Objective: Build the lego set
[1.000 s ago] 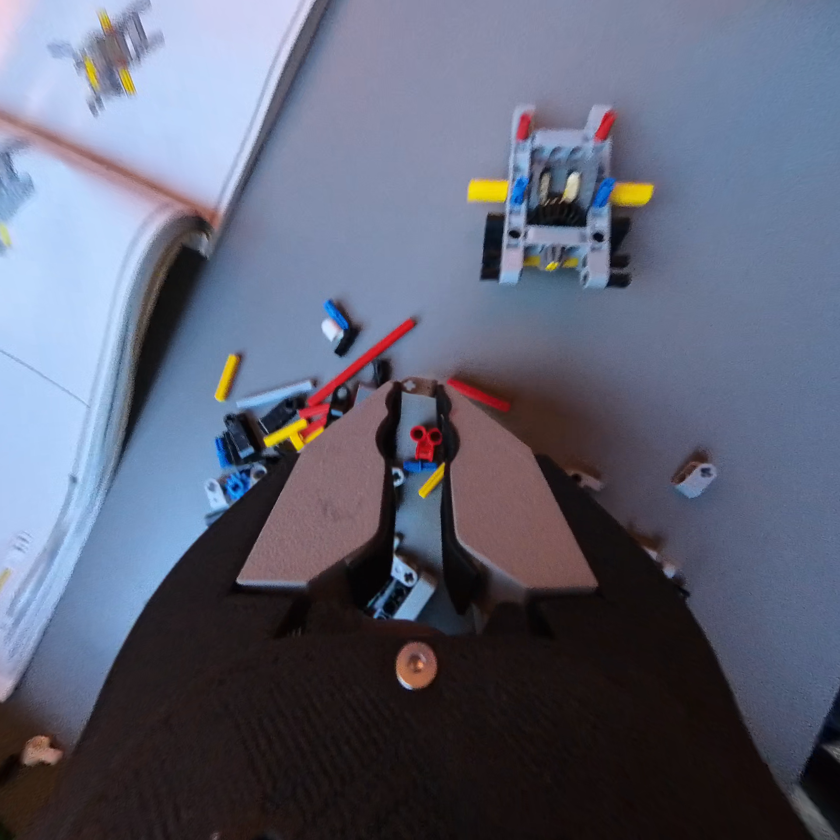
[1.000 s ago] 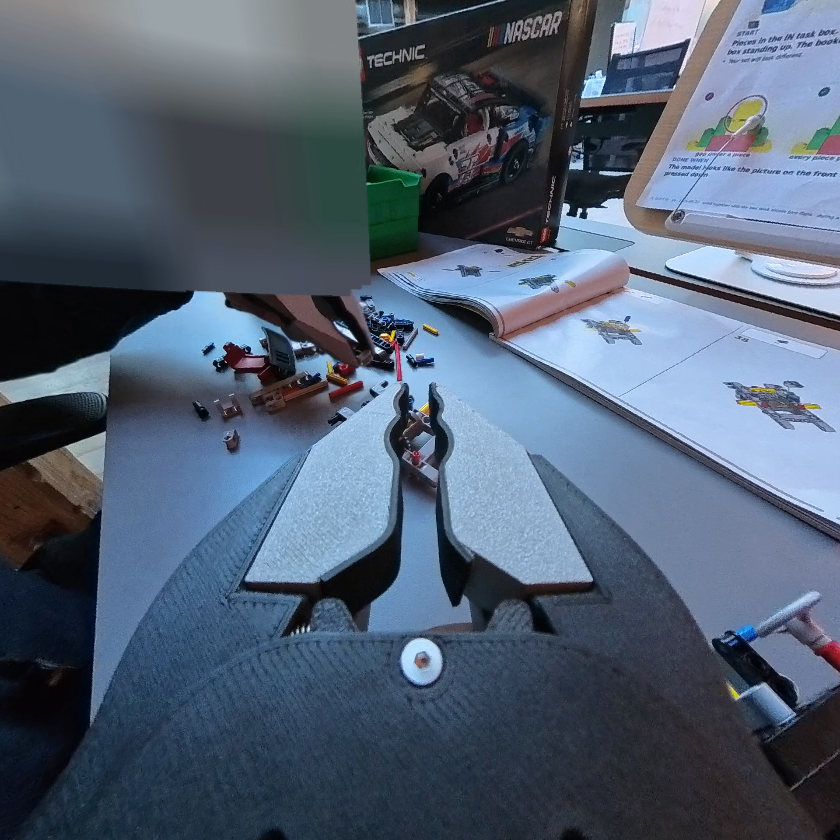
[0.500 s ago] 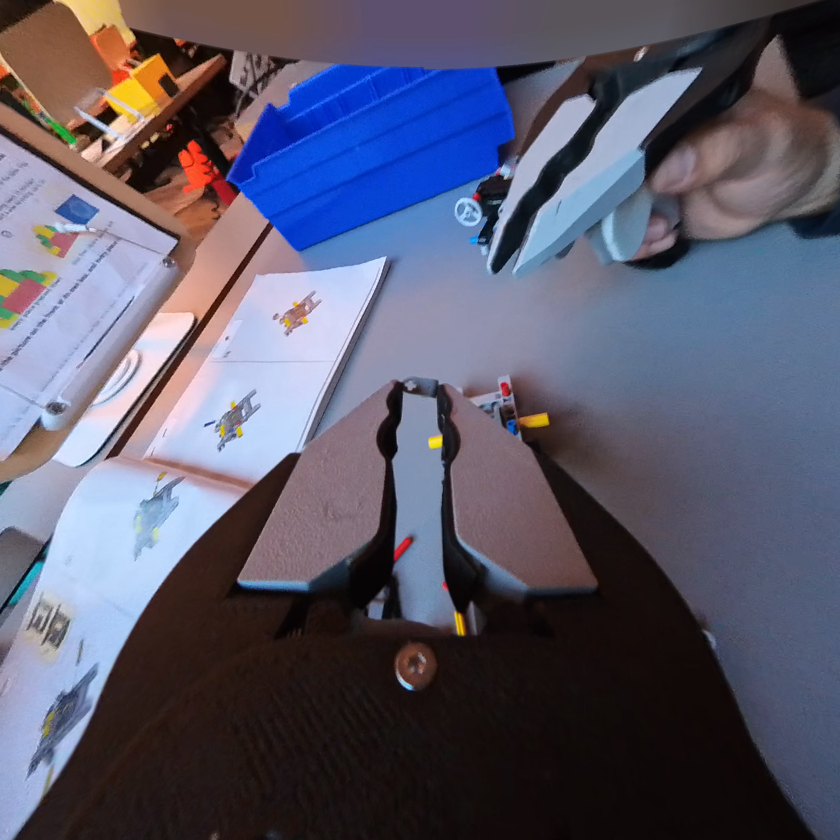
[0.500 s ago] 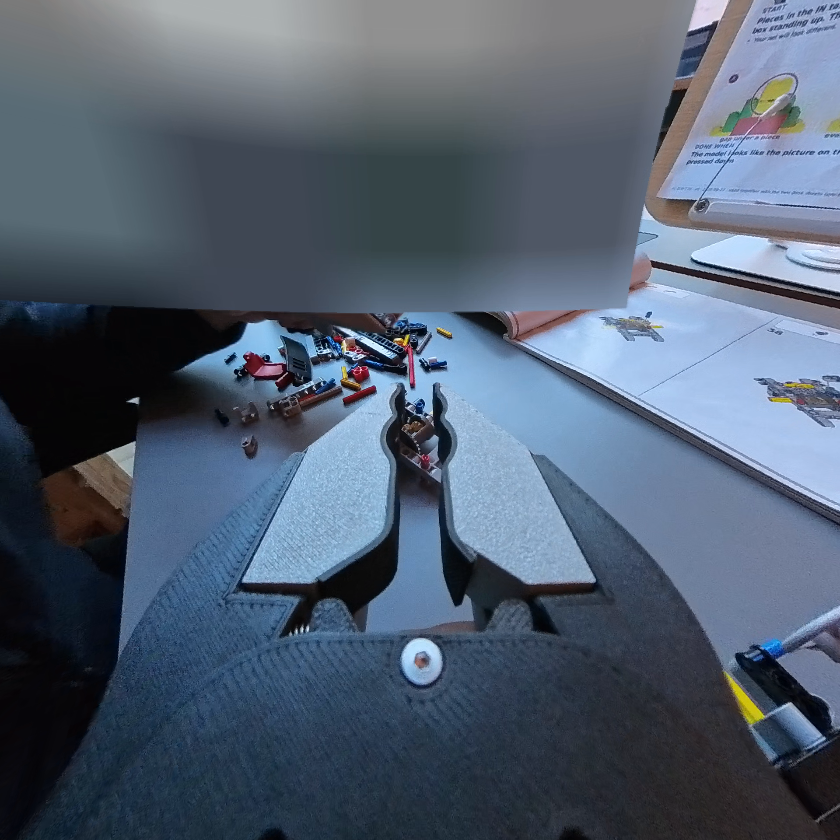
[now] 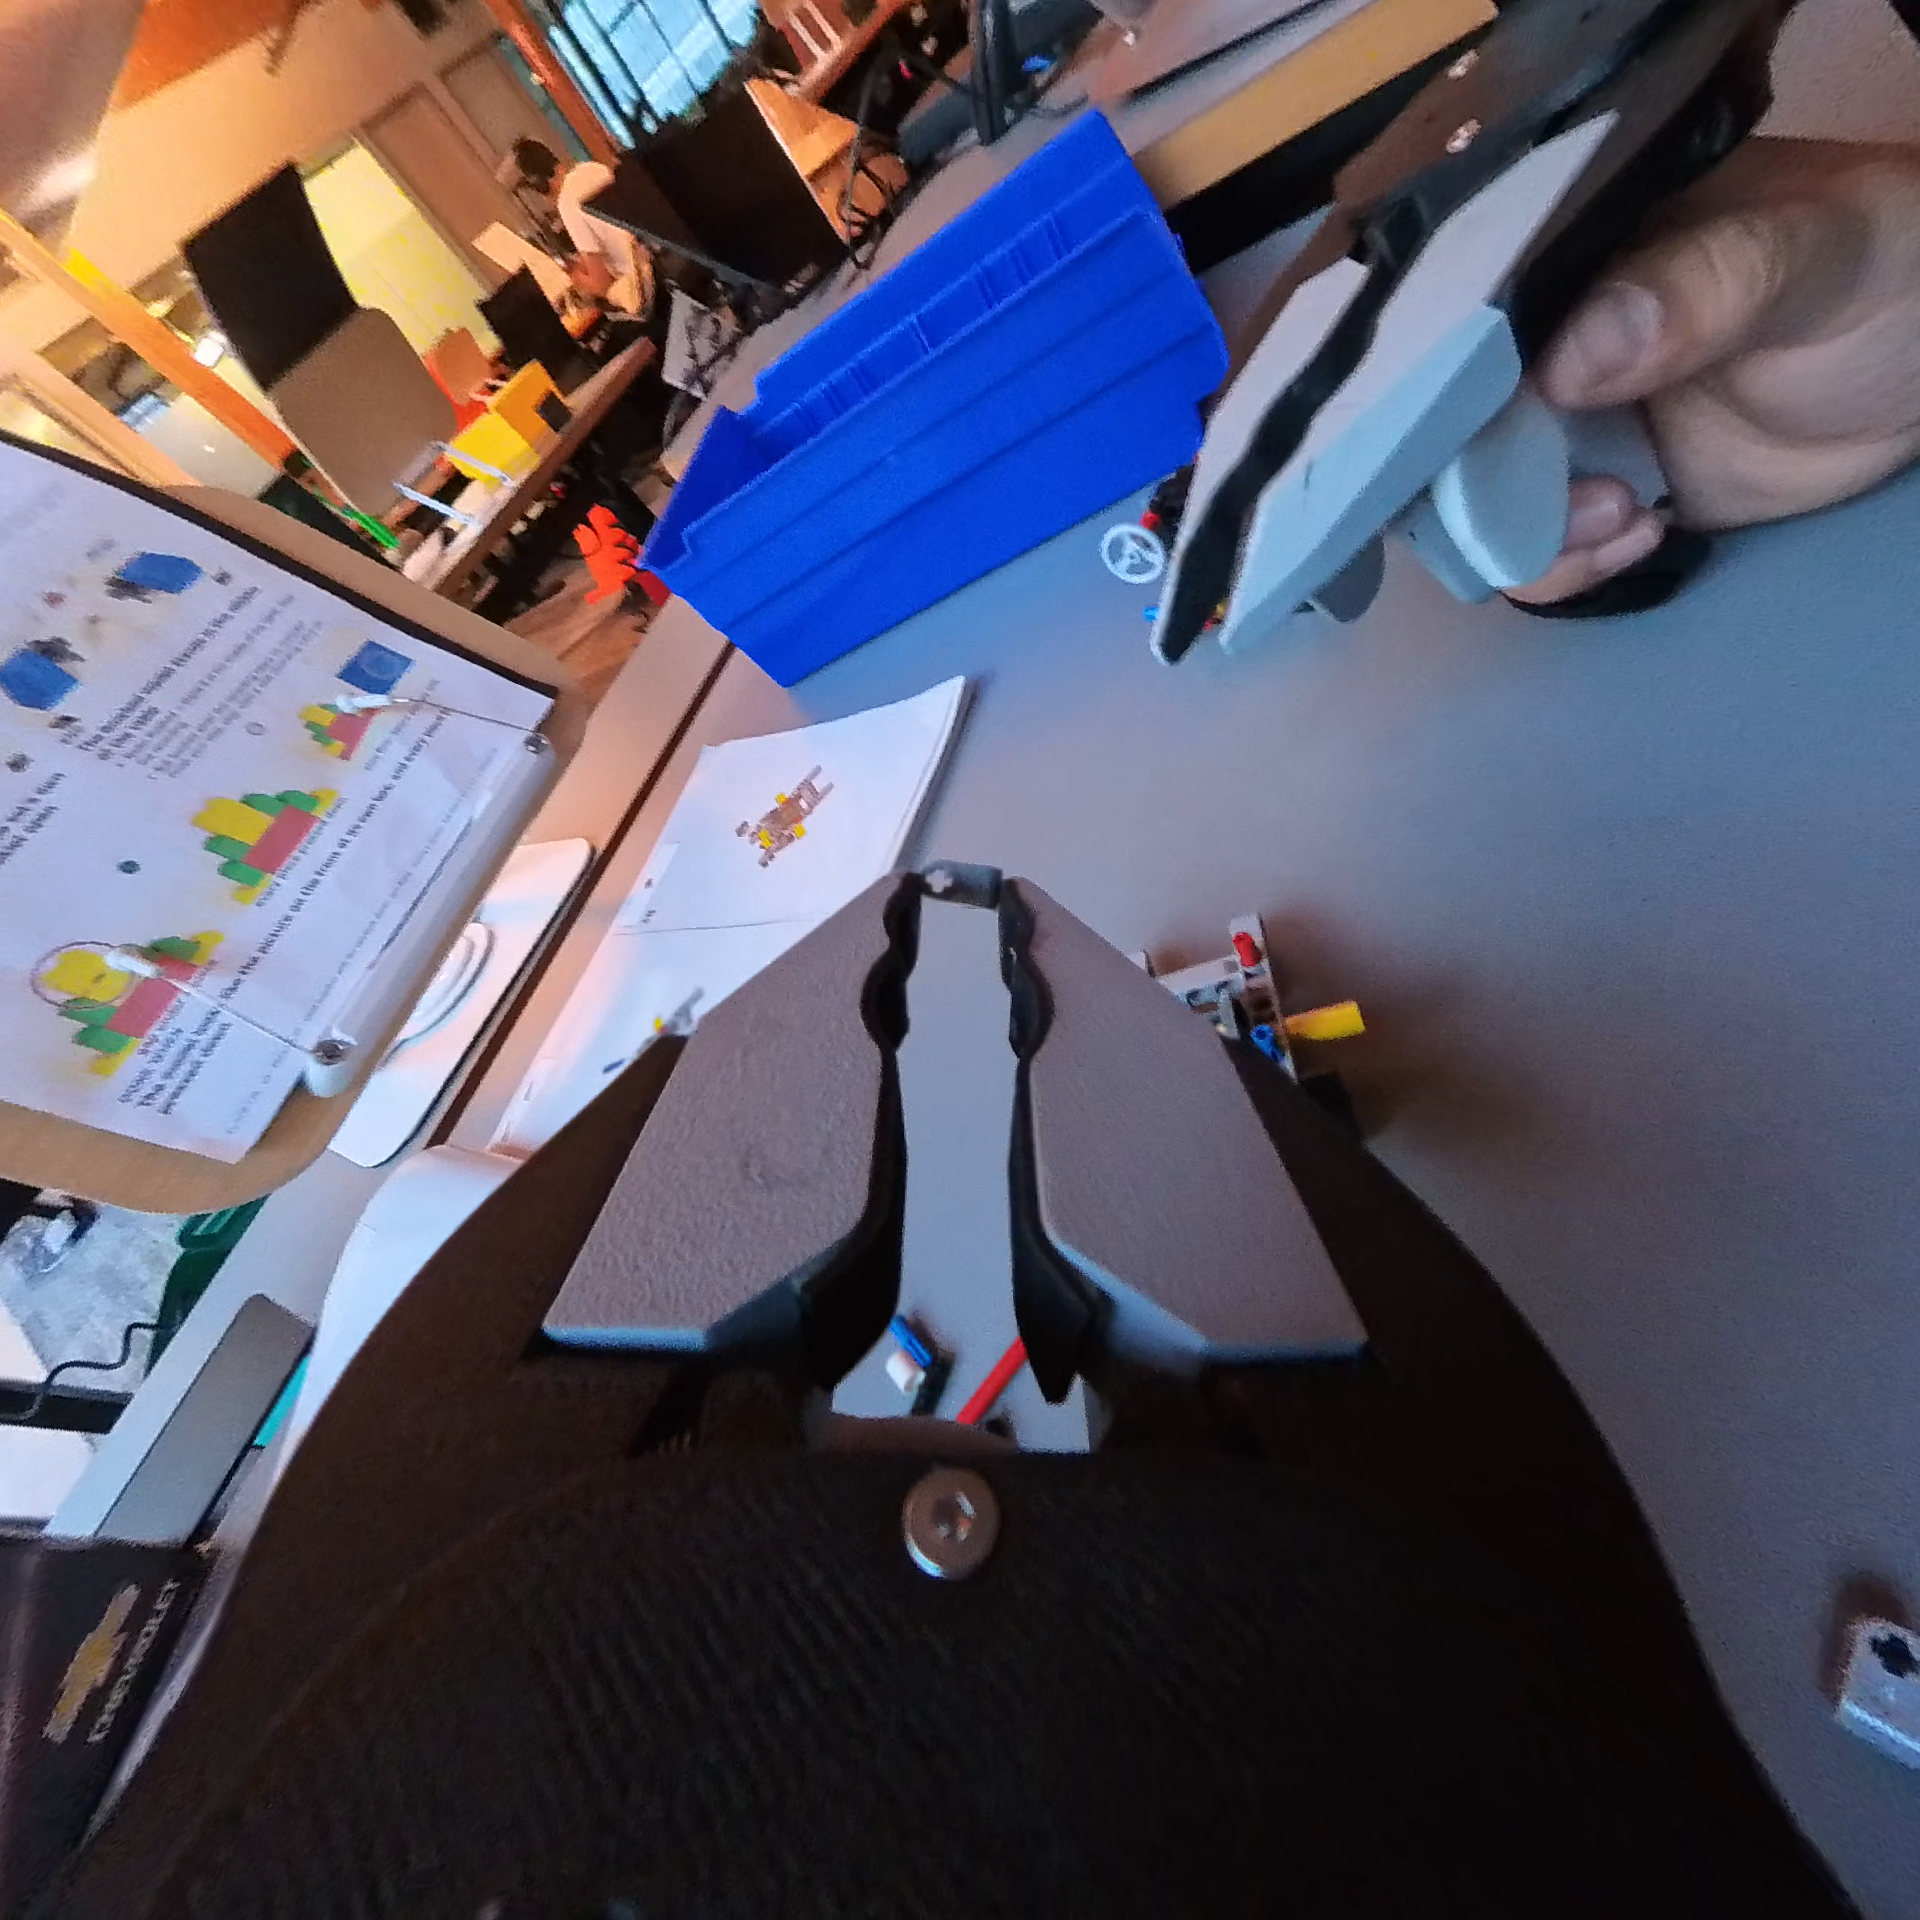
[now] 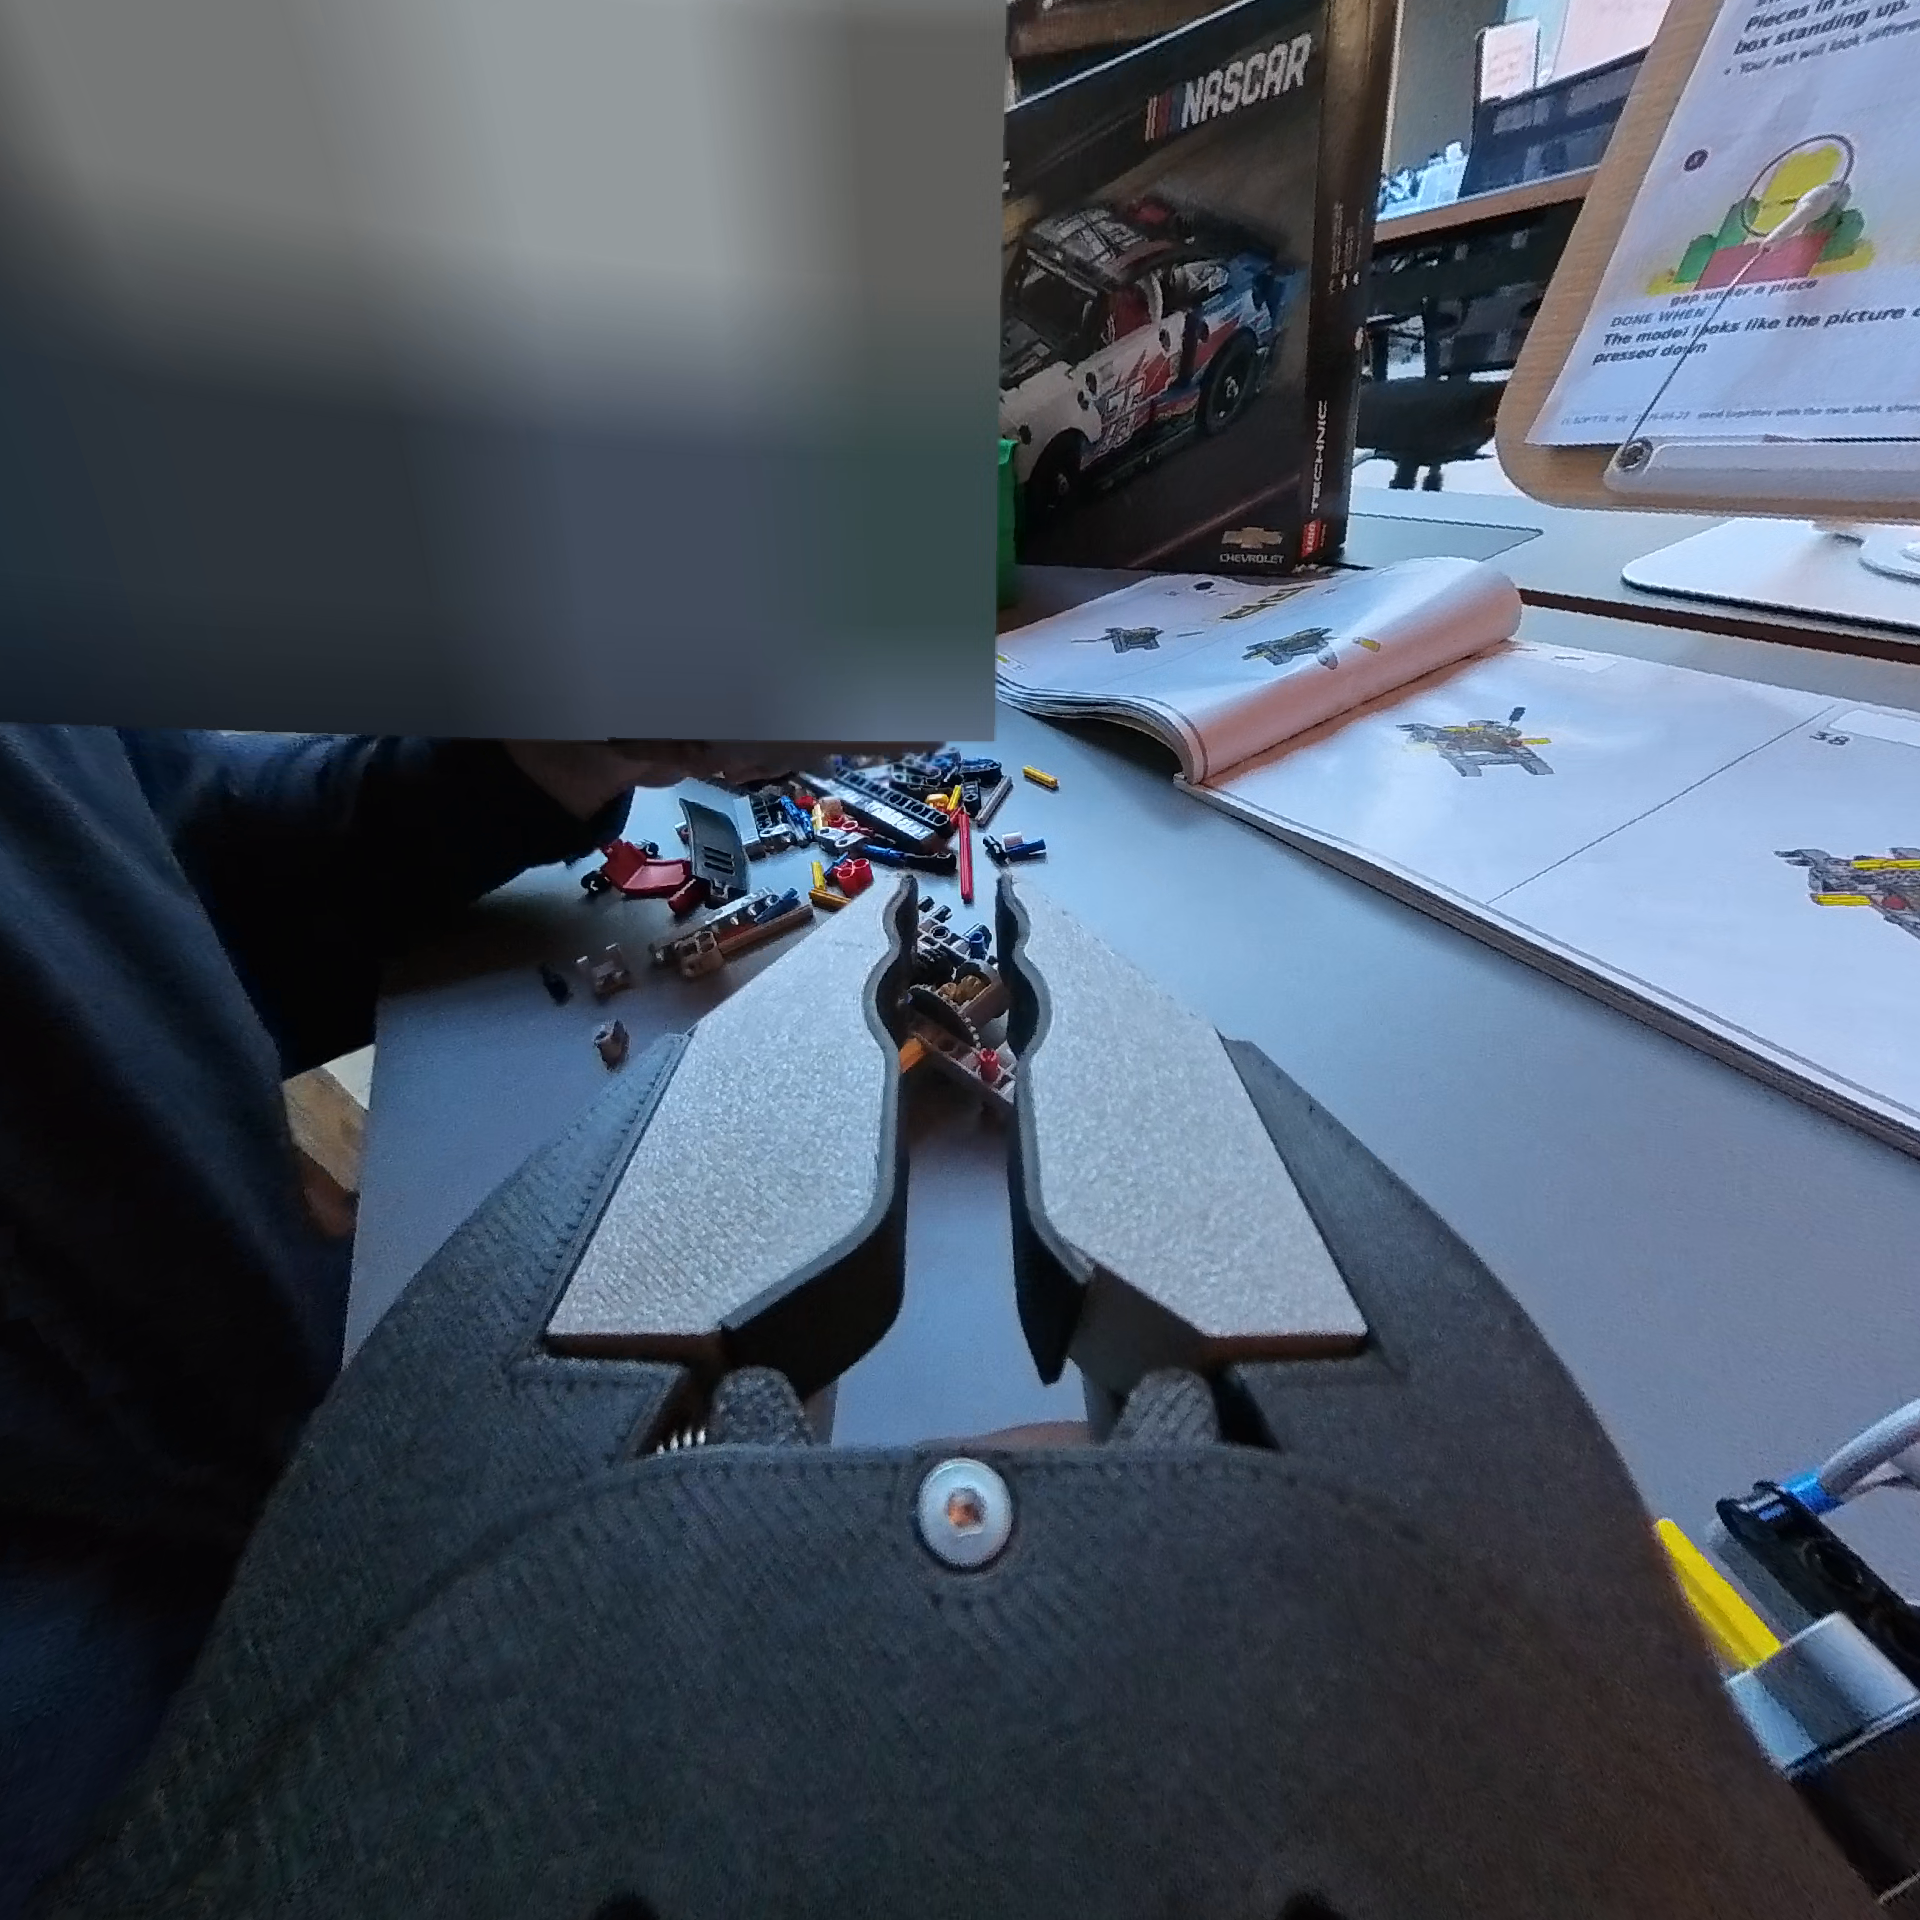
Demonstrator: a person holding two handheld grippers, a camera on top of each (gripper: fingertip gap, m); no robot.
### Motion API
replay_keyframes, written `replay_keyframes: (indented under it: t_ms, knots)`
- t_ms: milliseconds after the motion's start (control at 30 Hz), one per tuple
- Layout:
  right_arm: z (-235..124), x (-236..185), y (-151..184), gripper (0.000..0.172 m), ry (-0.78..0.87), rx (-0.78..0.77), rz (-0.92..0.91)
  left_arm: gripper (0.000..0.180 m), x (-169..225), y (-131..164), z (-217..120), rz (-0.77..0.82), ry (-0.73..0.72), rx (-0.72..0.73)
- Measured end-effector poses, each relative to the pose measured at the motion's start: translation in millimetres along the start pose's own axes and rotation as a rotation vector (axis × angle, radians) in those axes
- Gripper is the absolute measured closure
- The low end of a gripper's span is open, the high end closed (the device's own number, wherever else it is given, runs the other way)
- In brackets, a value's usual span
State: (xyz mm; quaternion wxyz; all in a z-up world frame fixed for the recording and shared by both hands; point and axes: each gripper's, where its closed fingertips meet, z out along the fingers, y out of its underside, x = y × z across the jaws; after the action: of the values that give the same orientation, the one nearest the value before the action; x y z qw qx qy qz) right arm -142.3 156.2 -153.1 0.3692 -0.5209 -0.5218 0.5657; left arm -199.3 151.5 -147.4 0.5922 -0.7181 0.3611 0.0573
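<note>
At the tips of your left gripper (image 5: 956,912), toward 12 o'clock in its own view, you are pinching a small grey connector (image 5: 964,881), both pads pressing on its ends, above the grey table (image 5: 1507,831). At 2 o'clock from it, the half-built grey model (image 5: 1242,982) is standing on the table, just beside the right finger. Your right gripper (image 6: 954,896) is hanging higher, at 1 o'clock, jaws a little apart and gripping nothing; the model is showing through its gap but apart from the pads. Loose parts (image 6: 883,821) are lying at 11 o'clock in the right wrist view, the open booklet (image 6: 1558,831) at 2 o'clock.
</note>
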Motion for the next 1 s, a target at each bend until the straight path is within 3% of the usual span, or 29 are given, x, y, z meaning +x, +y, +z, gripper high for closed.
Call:
replay_keyframes:
  t_ms: [333, 467, 633, 767, 1000]
  knots:
    - [1.7, -7.8, -2.5, 0.16, -0.042, 0.011, -0.002, 0.168, -16.1, -24.6, -15.5, 0.008, -0.158, 0.173]
    - [9.8, -19.3, -9.9, 0.16, -0.187, -0.003, 0.088, 0.168, -17.4, -38.9, -27.1, 0.035, -0.195, 0.278]
    - [24.9, -19.6, -28.1, 0.158, -0.367, -0.044, 0.191, 0.168, -11.2, -52.0, -35.5, -0.003, -0.144, 0.361]
    - [34.6, -30.9, -35.9, 0.157, -0.521, -0.056, 0.28, 0.168, -9.2, -51.5, -37.6, -0.003, -0.129, 0.359]
    - [51.6, -18.0, -42.3, 0.16, -0.351, -0.052, 0.263, 0.168, -2.2, -26.9, -22.8, 0.087, -0.139, 0.151]
